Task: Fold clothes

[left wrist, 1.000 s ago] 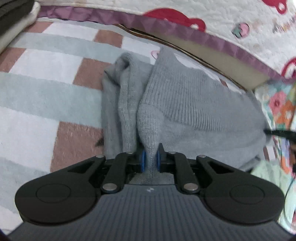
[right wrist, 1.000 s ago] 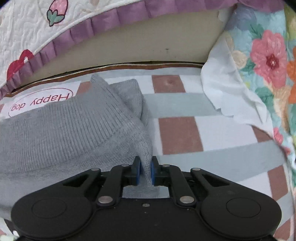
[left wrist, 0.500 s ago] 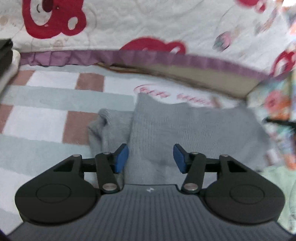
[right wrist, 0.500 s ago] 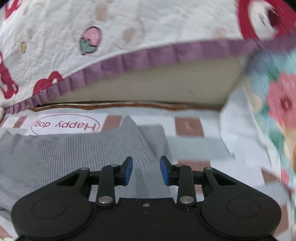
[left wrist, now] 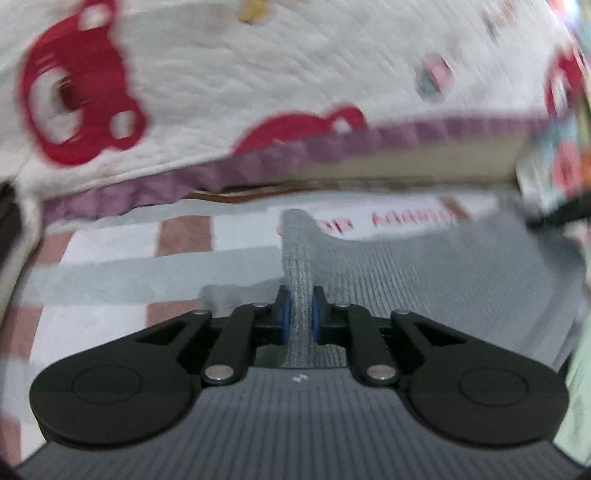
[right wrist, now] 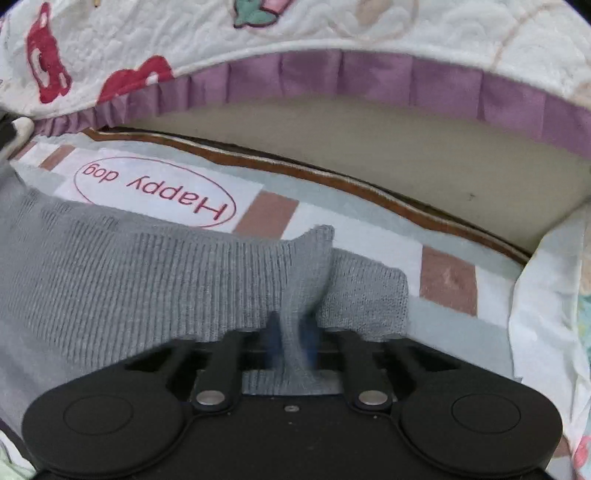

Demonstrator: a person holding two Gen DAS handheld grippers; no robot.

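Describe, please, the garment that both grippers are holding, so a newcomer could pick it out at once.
Start at the quilted white bedspread with its purple frill, then drop to the checked mat below. The grey knit sweater lies there beside the "Happy dog" oval, the only ribbed plain grey fabric among prints.

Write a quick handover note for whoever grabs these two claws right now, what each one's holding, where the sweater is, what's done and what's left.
Left claw: shut on a pinch of the grey sweater.
Right claw: shut on another pinch of the same sweater, near its edge; the view is blurred there.
The sweater lies on the checked mat, in front of the bed's purple frill, partly bunched into layers.
Done: both grips are set.
Left: probably carry both pinches over together to make the next fold, lay it flat, then let go.
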